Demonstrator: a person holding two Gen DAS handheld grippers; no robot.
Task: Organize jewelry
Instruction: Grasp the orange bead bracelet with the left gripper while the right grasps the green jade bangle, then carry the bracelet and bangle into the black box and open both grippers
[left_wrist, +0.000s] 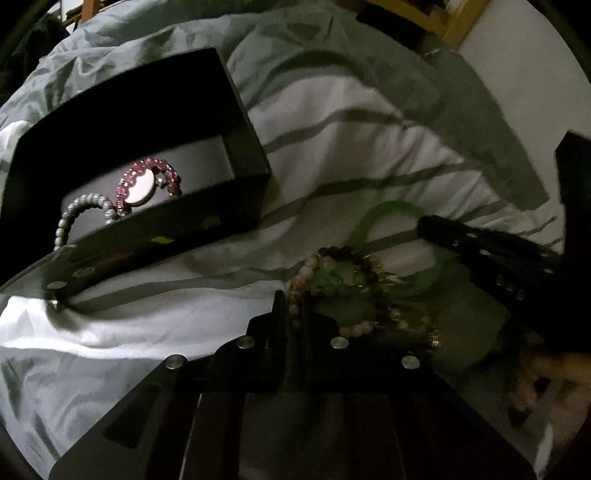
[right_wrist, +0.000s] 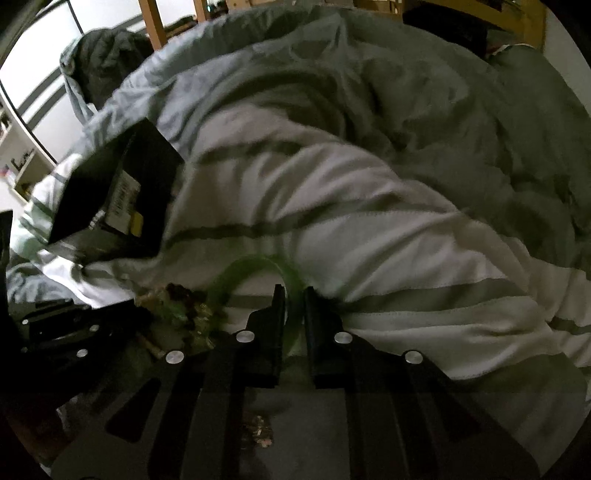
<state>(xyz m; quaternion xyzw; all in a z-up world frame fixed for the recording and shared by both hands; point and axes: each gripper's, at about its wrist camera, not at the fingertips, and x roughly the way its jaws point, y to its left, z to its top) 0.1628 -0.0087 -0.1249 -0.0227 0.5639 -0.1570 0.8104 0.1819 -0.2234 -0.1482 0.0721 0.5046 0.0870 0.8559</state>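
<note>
On the striped duvet lies a heap of bead bracelets (left_wrist: 354, 280) in pink, green, brown and gold. My left gripper (left_wrist: 293, 306) is shut on the pink bead bracelet (left_wrist: 301, 275) at the heap's left edge. A translucent green bangle (left_wrist: 384, 210) lies just behind the heap. In the right wrist view my right gripper (right_wrist: 294, 299) is shut on this green bangle (right_wrist: 255, 264), whose rim runs between the two fingers. The open black box (left_wrist: 236, 122) to the left holds a pink beaded watch (left_wrist: 142, 188) and a silver bead bracelet (left_wrist: 79, 208).
The rumpled grey-and-white duvet (right_wrist: 369, 229) covers everything around. The black box (right_wrist: 92, 184) sits tilted on a fold at left. A wooden bed frame (left_wrist: 454, 26) runs along the back. A hand (left_wrist: 550, 373) shows at the lower right. A white shelf (right_wrist: 22, 166) stands far left.
</note>
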